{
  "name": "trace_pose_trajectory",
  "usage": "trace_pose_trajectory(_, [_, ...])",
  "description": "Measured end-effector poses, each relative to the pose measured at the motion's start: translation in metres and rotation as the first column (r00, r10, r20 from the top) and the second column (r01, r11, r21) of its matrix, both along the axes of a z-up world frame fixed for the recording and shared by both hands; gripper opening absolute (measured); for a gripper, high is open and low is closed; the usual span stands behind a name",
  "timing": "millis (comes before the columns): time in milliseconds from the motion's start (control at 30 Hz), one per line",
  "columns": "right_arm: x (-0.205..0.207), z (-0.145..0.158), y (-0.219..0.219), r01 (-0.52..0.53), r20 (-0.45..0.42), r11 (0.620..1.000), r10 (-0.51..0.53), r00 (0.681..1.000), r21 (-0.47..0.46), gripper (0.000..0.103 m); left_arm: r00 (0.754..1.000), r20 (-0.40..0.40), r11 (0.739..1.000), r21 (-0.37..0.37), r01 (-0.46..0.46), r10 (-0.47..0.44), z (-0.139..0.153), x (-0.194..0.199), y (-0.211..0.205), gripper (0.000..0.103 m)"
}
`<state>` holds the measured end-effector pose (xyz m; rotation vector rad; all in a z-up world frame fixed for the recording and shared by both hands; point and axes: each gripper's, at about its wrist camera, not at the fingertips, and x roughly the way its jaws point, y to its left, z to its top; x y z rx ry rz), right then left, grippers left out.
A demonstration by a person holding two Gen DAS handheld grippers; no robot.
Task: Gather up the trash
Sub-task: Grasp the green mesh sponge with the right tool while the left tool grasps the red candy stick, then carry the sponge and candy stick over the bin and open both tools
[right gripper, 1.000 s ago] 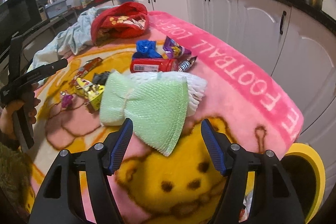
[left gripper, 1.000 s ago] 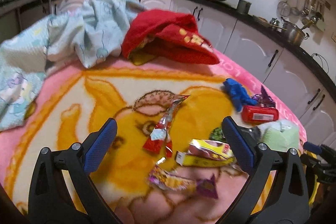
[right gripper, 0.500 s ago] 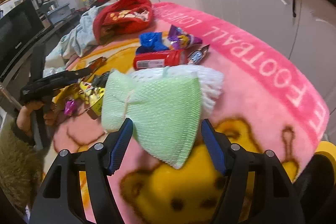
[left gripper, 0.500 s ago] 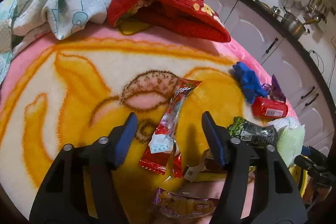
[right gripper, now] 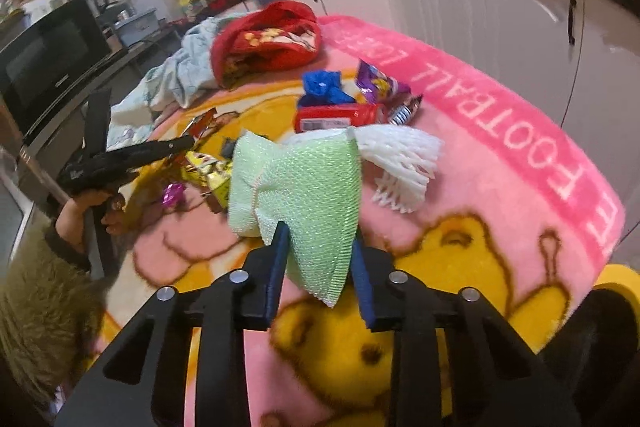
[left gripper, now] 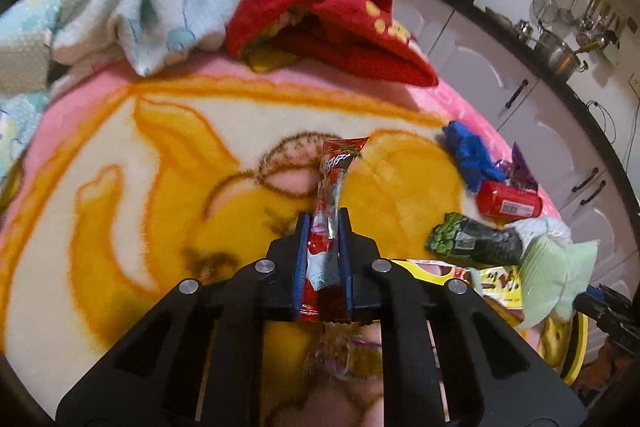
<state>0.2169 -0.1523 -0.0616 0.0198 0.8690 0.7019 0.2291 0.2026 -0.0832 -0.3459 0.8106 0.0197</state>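
left gripper (left gripper: 323,247): jaws clamped on red snack wrapper (left gripper: 332,187), long, glossy, lying on blanket (left gripper: 120,147)
right gripper (right gripper: 318,259): jaws pinching green foam net (right gripper: 304,187), mesh-textured, crumpled
edges: blanket's pink border near cabinets (right gripper: 520,7)
room: bare blanket left of wrapper

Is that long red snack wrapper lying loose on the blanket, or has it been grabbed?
Grabbed. The left gripper has its jaws shut on the red wrapper's near end; the far end sticks out forward over the blanket.
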Motion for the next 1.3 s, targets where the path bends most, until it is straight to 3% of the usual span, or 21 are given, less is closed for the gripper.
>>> trace_pose_trajectory(400, [-0.044,0.033,-0.006,-0.017,0.151,0.998,0.025,0.988,-0.054,0.026,0.991,0.128,0.991,0.127,0.031,-0.048,0.055,-0.054,-0.052,0.009])
trace_pose_trajectory(833, [-0.068,0.059,-0.028,0.015,0.226,0.999,-0.006,0.974,-0.041,0.025,0.980,0.168,0.984,0.163,0.076,-0.103,0.070,-0.095,-0.105,0.009])
trace_pose_trajectory(1300, [-0.089,0.078,-0.075,0.079,0.264,0.997,-0.075,0.962,-0.004,0.025,0.956,0.201,0.964,0.198,0.175,-0.215,0.081,-0.108,-0.169,0.009])
